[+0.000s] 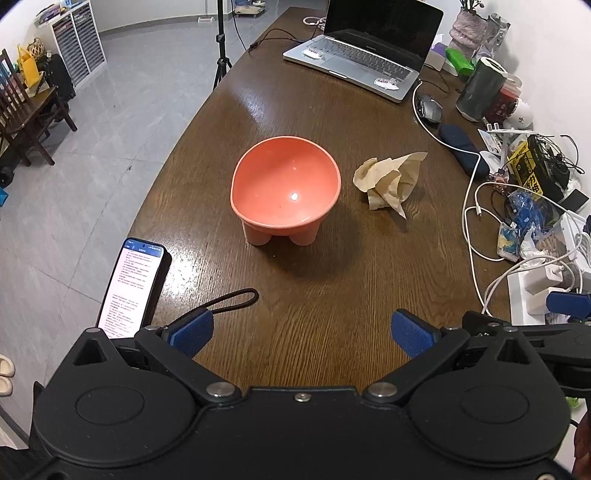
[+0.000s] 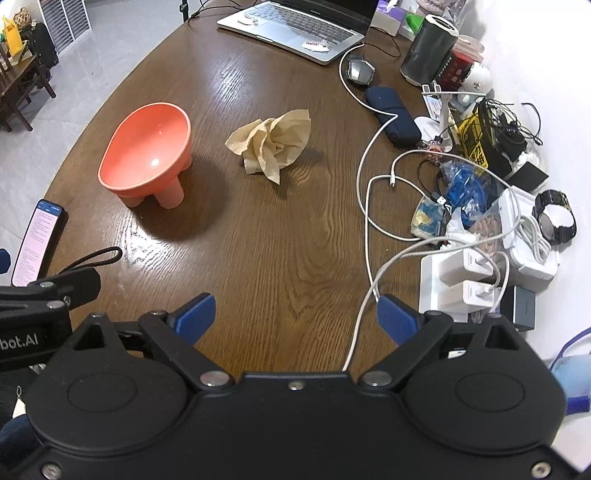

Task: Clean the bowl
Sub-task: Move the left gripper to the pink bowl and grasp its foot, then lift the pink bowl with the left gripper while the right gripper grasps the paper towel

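left wrist view shows nothing started: our left gripper [image 1: 301,332] and right gripper [image 2: 297,317] gape wide, empty; the bowl [image 1: 285,185] sits mid-table beside the crumpled paper [image 1: 390,178], untouched.

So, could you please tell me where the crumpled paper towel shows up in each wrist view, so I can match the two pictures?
Left wrist view: the crumpled paper towel lies right of centre on the table, just right of the orange bowl.
Right wrist view: the towel sits near the upper middle, again right of the bowl.
Shared landmark: the open laptop at the table's far end.
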A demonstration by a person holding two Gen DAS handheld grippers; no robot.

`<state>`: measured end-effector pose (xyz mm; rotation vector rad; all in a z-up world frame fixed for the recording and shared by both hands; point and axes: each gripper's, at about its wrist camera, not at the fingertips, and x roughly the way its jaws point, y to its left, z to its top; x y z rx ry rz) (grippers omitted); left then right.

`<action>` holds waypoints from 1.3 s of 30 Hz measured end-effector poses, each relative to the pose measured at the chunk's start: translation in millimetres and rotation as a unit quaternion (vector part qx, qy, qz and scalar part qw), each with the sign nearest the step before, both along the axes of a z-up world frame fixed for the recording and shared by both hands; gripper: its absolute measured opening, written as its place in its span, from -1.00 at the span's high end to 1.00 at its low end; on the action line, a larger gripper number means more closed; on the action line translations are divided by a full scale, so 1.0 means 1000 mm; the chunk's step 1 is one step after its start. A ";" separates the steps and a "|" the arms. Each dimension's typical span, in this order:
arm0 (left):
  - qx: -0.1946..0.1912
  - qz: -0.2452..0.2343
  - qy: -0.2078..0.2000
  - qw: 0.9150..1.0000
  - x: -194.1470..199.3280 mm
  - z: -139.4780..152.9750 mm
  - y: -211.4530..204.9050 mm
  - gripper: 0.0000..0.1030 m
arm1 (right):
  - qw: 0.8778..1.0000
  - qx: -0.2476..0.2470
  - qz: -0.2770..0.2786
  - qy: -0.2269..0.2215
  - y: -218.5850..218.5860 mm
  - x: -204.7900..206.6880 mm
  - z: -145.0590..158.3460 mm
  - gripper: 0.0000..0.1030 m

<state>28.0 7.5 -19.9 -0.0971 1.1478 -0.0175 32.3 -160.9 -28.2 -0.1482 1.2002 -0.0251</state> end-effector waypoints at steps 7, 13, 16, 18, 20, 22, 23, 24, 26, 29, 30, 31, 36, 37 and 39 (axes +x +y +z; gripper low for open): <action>0.008 0.009 -0.006 1.000 0.017 -0.016 0.016 -1.00 | 1.000 -0.009 0.026 -0.010 0.004 0.016 -0.001 -0.87; -0.017 0.003 -0.025 1.000 0.032 -0.059 0.030 -1.00 | 0.999 -0.027 0.039 -0.016 0.013 0.030 -0.010 -0.87; -0.029 0.004 -0.075 0.997 0.036 -0.089 0.034 -1.00 | 0.999 -0.030 0.038 -0.009 0.010 0.037 -0.016 -0.87; -0.024 0.001 -0.124 0.992 0.036 -0.109 0.034 -1.00 | 0.999 -0.033 0.034 -0.006 0.008 0.040 -0.019 -0.87; -0.023 -0.005 -0.151 0.988 0.037 -0.121 0.032 -1.00 | 0.999 -0.039 0.035 -0.010 0.006 0.042 -0.018 -0.87; -0.020 -0.023 -0.173 0.984 0.044 -0.148 0.024 -1.00 | 0.998 -0.046 0.037 -0.013 0.005 0.043 -0.016 -0.87; -0.011 -0.021 -0.180 0.983 0.047 -0.156 0.020 -1.00 | 0.998 -0.050 0.039 -0.013 0.005 0.043 -0.015 -0.87; -0.002 -0.019 -0.186 0.982 0.051 -0.165 0.016 -1.00 | 0.998 -0.052 0.040 -0.012 0.005 0.042 -0.017 -0.87; 0.014 -0.016 -0.196 0.980 0.058 -0.180 0.009 -1.00 | 0.997 -0.059 0.043 -0.014 0.006 0.042 -0.016 -0.87; 0.026 -0.011 -0.203 0.979 0.071 -0.184 0.005 -1.00 | 0.996 -0.070 0.048 -0.023 0.007 0.040 -0.013 -0.87; 0.030 -0.009 -0.206 0.978 0.076 -0.186 0.004 -1.00 | 0.996 -0.071 0.048 -0.023 0.007 0.039 -0.012 -0.87; 0.034 -0.008 -0.208 0.978 0.080 -0.188 0.003 -1.00 | 0.996 -0.073 0.047 -0.024 0.006 0.039 -0.012 -0.87; 0.049 0.000 -0.209 0.977 0.097 -0.189 -0.001 -1.00 | 0.997 -0.068 0.031 -0.015 0.000 0.043 -0.015 -0.87; 0.050 0.003 -0.210 0.976 0.101 -0.189 -0.002 -1.00 | 0.997 -0.068 0.031 -0.015 0.000 0.043 -0.015 -0.87; 0.053 0.009 -0.211 0.976 0.108 -0.191 -0.004 -1.00 | 0.997 -0.068 0.033 -0.020 0.002 0.041 -0.013 -0.87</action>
